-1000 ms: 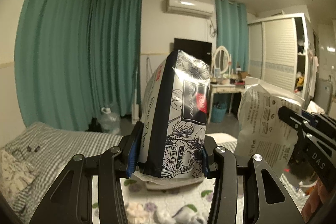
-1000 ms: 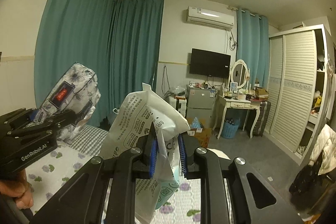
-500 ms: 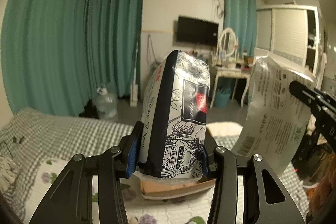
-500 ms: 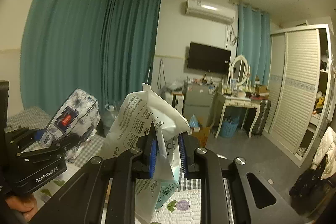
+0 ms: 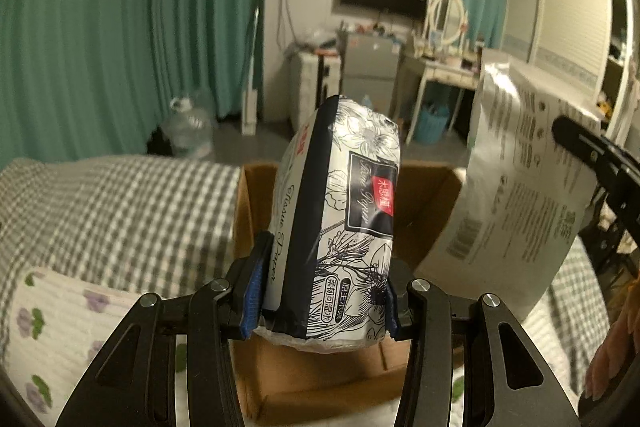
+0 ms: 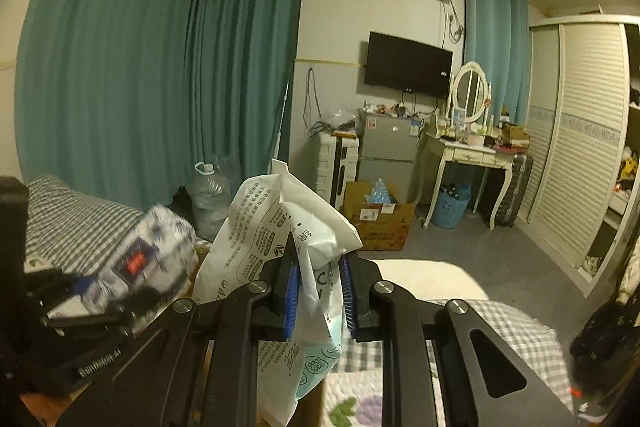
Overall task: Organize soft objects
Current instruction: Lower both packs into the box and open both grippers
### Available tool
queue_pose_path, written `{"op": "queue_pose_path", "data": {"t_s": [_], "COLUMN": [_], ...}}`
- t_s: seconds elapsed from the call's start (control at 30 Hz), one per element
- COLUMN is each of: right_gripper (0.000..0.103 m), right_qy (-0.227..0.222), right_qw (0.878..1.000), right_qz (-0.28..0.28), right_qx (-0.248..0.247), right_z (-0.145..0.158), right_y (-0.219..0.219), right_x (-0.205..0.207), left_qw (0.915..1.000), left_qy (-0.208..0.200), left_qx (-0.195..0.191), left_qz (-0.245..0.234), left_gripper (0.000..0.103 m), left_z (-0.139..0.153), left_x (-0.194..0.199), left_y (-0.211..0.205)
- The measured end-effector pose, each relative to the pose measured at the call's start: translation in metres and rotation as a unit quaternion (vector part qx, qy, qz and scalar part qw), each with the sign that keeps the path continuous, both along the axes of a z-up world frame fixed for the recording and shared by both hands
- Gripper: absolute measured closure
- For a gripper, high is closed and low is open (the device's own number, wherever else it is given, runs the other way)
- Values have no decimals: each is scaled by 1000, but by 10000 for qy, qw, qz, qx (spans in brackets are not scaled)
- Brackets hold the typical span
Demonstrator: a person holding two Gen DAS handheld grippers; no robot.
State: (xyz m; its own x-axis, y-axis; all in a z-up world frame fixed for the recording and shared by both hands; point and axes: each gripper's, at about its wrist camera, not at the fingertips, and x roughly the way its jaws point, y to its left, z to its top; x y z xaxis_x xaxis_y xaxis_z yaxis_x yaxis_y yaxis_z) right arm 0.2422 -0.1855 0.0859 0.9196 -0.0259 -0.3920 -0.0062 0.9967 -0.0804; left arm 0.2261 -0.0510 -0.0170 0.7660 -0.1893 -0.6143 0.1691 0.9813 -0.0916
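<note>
The left gripper [image 5: 320, 301] is clenched on a plump plastic pack of tissue paper printed with black-and-white flowers and a red label [image 5: 340, 219]. The blue pads press into its lower sides, and the pack stands upright in the middle of the left wrist view. Directly behind and below it sits an open brown cardboard box [image 5: 424, 203] on a bed covered by a grey-and-white checked sheet [image 5: 120, 211] and a white quilt with purple flowers [image 5: 60, 327].

The right gripper [image 6: 318, 293] is pinched tight on the thin top of a white plastic pouch with fine printed text and a pale teal panel [image 6: 276, 227]. Most of the pouch hangs loose below and left of the jaws. In the left wrist view the same pouch fills the right side of the frame, just beside the box's right wall.

Judging from this, both packs are headed for the box, and that is where trouble may come. The two packs are close together over one opening. If they go down at once, they could bump, or the pouch's slack bottom could catch on the box's right wall and fold over the rim instead of dropping inside.

The tissue pack is held only low down, so a quick tilt might let its slick film slip from the pads. The box looks light and rests on soft bedding, so a nudge from either gripper could tip or shift it.
</note>
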Motion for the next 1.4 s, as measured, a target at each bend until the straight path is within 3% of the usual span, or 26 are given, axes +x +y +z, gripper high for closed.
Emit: {"op": "queue_pose_path", "data": {"t_s": [0.17,0.27,0.47,0.63,0.67,0.7,0.73,0.8,0.87,0.93,1.17,1.2,1.27,1.4], "right_gripper": [82,82,82,82,79,69,58,47,46,40,22,17,8,6], "right_qy": [410,961,1696,1945,1912,1883,1835,1736,1619,1472,628,527,285,-120], "right_qw": [9991,9952,9828,9774,9778,9781,9788,9808,9836,9864,9965,9972,9983,9991], "right_qz": [-83,66,273,363,332,286,230,183,180,136,-24,-35,-61,-33], "right_qx": [-43,-176,-682,-748,-784,-835,-880,-869,-769,-717,-544,-529,-508,-396], "right_z": [-39,-64,-96,-108,-108,-107,-104,-95,-82,-67,6,18,42,80], "right_y": [8,18,33,36,38,39,40,38,33,28,16,15,16,16], "right_x": [41,61,72,71,69,66,60,57,46,32,-36,-44,-69,-116], "left_qw": [9990,9990,9968,9968,9971,9974,9977,9985,9992,9992,9970,9963,9944,9884], "left_qy": [425,392,472,500,474,444,394,288,159,-41,-688,-789,-992,-1462], "left_qx": [-97,188,651,622,588,559,528,430,330,306,129,87,3,-50], "left_qz": [-65,-83,-1,18,30,71,151,202,178,269,317,326,357,401], "left_gripper": [57,57,55,53,50,48,46,44,30,23,20,18,3,0], "left_z": [-17,-22,-31,-31,-30,-28,-25,-16,-5,10,70,79,100,135], "left_x": [23,24,25,27,27,27,26,22,16,6,-44,-54,-72,-115], "left_y": [-8,-19,-27,-24,-22,-21,-18,-14,-9,-4,14,17,22,31]}}
